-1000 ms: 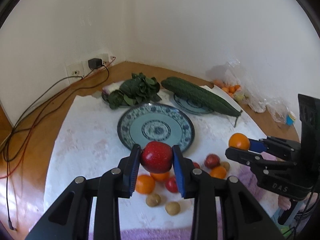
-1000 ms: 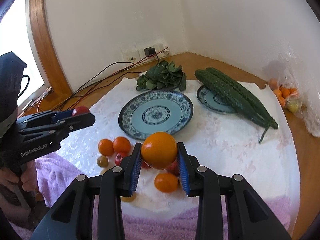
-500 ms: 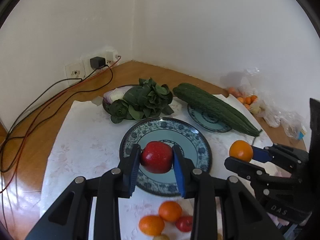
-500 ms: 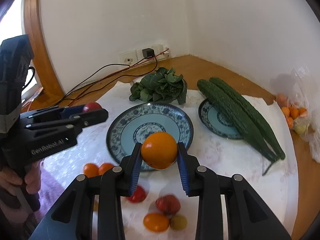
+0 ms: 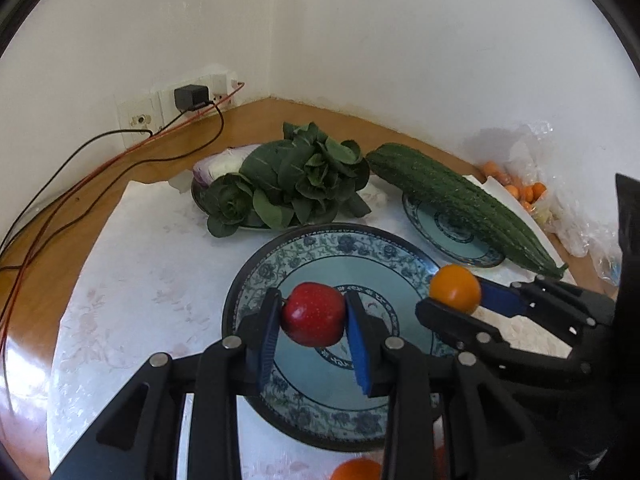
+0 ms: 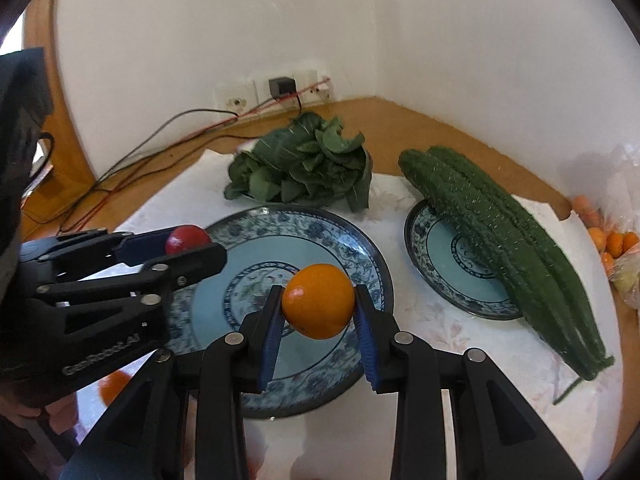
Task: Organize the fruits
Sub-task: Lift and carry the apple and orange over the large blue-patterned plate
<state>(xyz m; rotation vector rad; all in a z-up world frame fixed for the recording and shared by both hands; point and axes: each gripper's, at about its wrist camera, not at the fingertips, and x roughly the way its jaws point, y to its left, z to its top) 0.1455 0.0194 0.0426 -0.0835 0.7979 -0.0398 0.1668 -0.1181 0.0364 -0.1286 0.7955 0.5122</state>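
2 white walls [image 5: 400, 40] are joined at a corner behind a wooden surface [image 5: 256, 120]. White wall sockets [image 5: 136, 120] are set low on the left wall, with a black adapter [image 5: 191, 96] plugged in and black and red cables [image 5: 60, 196] trailed across the wood. A curved wooden frame [image 6: 60, 120] is seen at far left.

A: Orange fruit [image 5: 354, 471], near edge, left wrist view?
B: Cut off below; kind unclear.
A: Plastic bag [image 6: 624, 240], far right?
B: Contents too small to name; frame clips it.
A: Blurred orange patch [image 6: 114, 390]?
B: Half hidden.
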